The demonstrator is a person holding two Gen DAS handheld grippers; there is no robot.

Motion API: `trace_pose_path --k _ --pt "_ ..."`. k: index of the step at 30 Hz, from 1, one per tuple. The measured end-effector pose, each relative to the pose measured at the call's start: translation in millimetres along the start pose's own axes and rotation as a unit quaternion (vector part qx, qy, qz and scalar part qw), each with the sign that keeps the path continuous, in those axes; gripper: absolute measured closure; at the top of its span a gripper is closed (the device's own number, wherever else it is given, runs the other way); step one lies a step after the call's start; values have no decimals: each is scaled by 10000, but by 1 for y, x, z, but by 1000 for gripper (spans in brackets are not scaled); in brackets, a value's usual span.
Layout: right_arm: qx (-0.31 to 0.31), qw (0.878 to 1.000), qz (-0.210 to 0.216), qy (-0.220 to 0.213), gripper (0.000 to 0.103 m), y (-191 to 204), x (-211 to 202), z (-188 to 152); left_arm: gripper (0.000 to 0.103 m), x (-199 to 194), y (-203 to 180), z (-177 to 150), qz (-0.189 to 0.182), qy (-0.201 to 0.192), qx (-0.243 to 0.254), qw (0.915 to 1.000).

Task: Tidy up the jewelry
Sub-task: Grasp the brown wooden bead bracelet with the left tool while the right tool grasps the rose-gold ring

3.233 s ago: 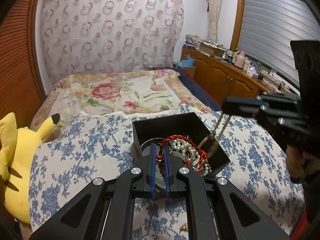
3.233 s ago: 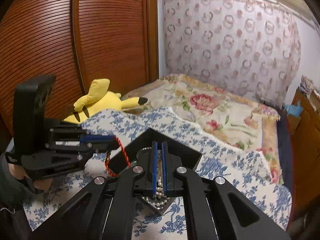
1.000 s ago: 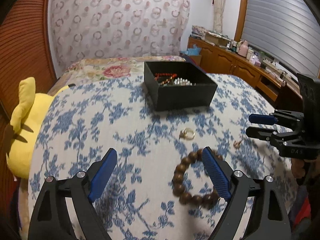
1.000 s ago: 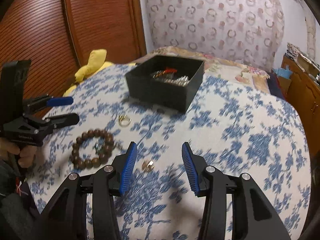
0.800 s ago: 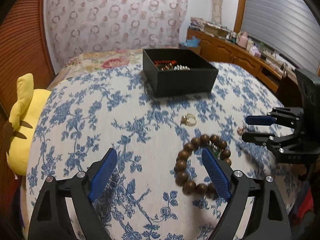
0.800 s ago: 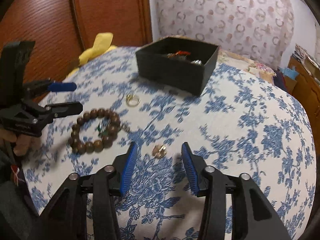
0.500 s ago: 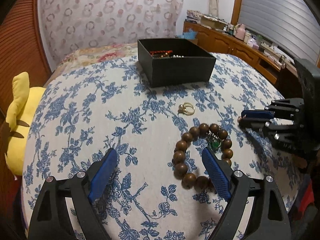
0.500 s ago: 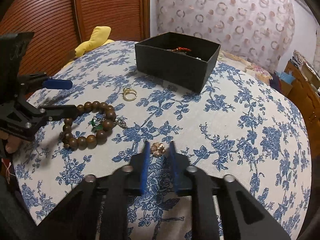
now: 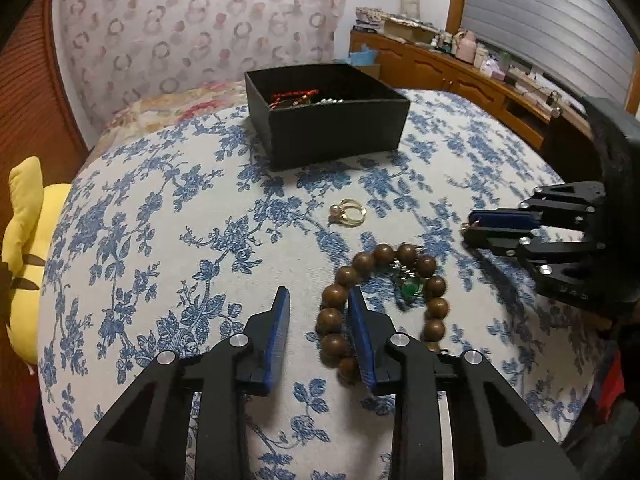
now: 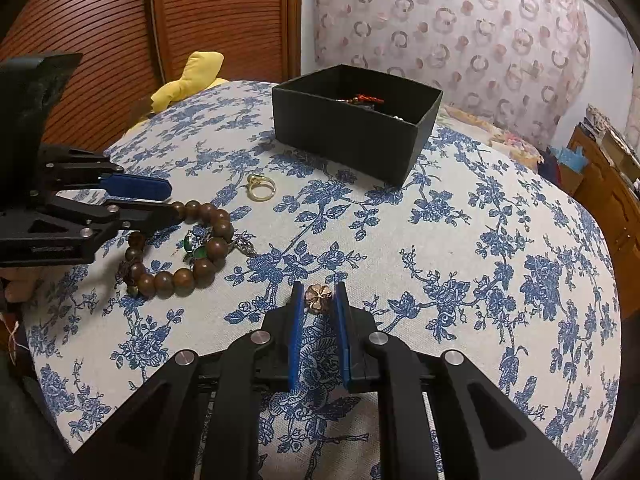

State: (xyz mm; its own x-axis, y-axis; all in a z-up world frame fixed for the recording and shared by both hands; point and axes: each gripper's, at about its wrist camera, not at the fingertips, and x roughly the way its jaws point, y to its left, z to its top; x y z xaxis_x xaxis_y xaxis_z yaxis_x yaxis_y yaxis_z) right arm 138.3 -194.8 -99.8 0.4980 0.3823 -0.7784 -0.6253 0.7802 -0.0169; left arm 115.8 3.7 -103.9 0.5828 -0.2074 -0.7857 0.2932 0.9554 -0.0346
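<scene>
A brown wooden bead bracelet [image 9: 384, 308] with a green charm lies on the blue-flowered cloth. My left gripper [image 9: 319, 312] is half closed around the bracelet's left side, with several beads between its fingers. It also shows in the right wrist view [image 10: 160, 200]. A small gold flower earring [image 10: 318, 298] sits between the tips of my right gripper [image 10: 318, 302], whose jaws stand close on either side of it. A gold ring [image 9: 349, 212] lies between the bracelet and the black box [image 9: 332, 120], which holds a red cord and pearls.
The round table's cloth [image 10: 480, 240] drops off at its edges. A yellow plush toy [image 9: 24, 248] lies at the left edge. A wooden cabinet [image 9: 460, 76] stands at the far right, with a wooden slatted door [image 10: 100, 40] on the left.
Both grippers pulled back from the box and came down to the table. The left jaws narrowed around the bracelet's left beads. The right jaws closed in on the gold earring.
</scene>
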Motion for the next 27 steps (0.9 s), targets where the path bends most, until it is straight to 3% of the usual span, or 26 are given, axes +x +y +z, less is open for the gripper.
trace_pose_path --k 5,8,27 --pt "7 10000 10 0 86 0 0 0 74 2 2 0 -16 -40 -14 10000" --pt "2 10000 4 -3 86 1 0 0 90 2 1 0 -89 -61 -15 9999" --pt "-85 9998 111 -125 87 7 -7 3 91 -66 -23 45 -277 -1232 14 9920"
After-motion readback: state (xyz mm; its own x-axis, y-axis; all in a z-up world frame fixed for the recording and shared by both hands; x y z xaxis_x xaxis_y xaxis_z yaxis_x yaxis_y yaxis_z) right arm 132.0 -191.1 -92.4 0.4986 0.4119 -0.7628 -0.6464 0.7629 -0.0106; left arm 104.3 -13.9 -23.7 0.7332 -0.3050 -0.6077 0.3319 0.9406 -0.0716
